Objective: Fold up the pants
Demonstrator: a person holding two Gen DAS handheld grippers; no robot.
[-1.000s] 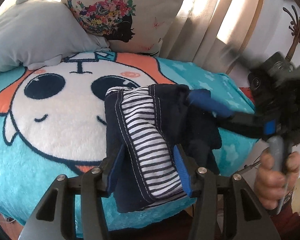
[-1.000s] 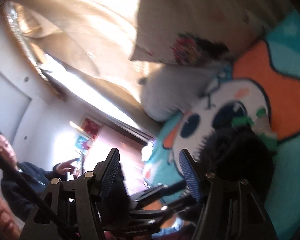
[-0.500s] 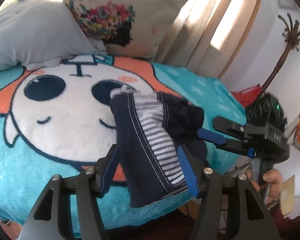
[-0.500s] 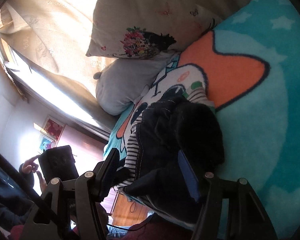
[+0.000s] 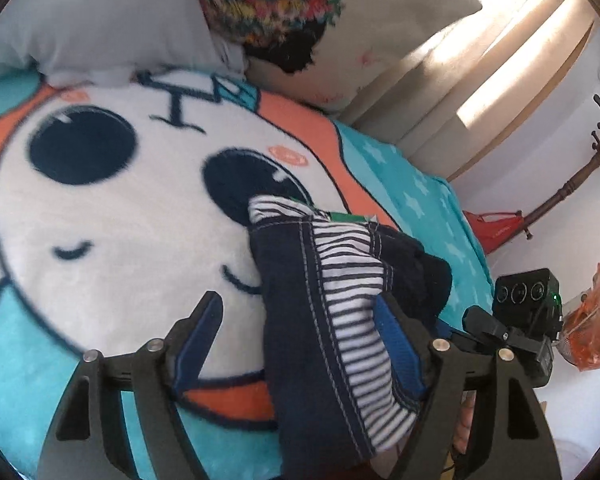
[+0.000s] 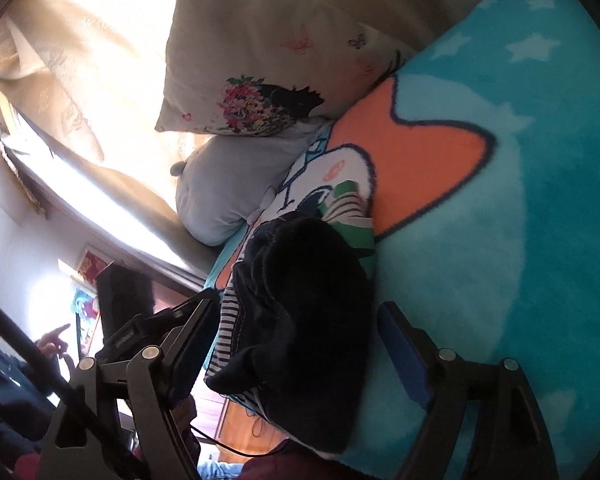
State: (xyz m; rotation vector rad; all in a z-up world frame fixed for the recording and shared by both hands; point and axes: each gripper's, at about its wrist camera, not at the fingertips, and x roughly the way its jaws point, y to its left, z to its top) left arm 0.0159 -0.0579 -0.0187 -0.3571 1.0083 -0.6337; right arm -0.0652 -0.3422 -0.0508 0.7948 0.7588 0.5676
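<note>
Folded pants (image 5: 324, 320) near blanket (image 5: 100, 240) front edge, pillows (image 5: 100, 20) behind. Left gripper (image 5: 296, 344) opening, right gripper (image 6: 296, 344) opening; pants between pads, unpressed.

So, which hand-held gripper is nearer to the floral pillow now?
Hard to tell. Both hand-held grippers, left and right, sit at the folded pants on the near edge of the blanket, jaws opening around them; the floral pillow lies far behind.
</note>
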